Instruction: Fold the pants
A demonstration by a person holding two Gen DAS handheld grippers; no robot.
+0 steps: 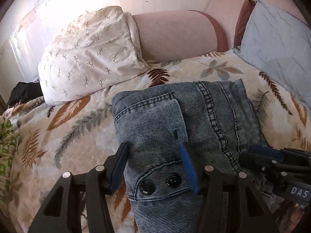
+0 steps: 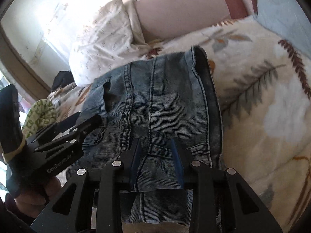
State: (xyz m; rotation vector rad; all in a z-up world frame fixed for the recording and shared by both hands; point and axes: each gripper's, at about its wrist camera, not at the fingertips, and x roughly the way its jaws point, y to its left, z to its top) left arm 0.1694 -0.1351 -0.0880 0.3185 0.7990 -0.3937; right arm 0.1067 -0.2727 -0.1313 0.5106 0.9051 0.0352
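The jeans (image 1: 175, 128) are lying folded into a thick bundle on the leaf-patterned blanket (image 1: 64, 136) that covers the bed, out in the blanket's middle and just short of the pillows at its far edge. The left gripper (image 1: 153, 165) is reaching forward low over the near end of the bundle, its two blue-padded fingers (image 1: 187, 167) spread wide on either side of the waistband flap with the two dark buttons (image 1: 160, 183); the jaws are parted and are gripping nothing. The right gripper (image 2: 156, 161) is pointing the same way beside it, over the seamed side of the jeans, with its fingers straddling a fold of denim at the near edge; its jaws are also standing apart, with cloth between them but not pinched. In the right wrist view, the person's left hand (image 2: 29, 176), in a dark glove, is wrapping around the left tool's handle. A white pillow (image 1: 89, 52) with small sprigs is leaning against the pink headboard (image 1: 175, 35) at the far left of the bed, and a pale blue pillow (image 1: 278, 44) is propped at the far right corner.
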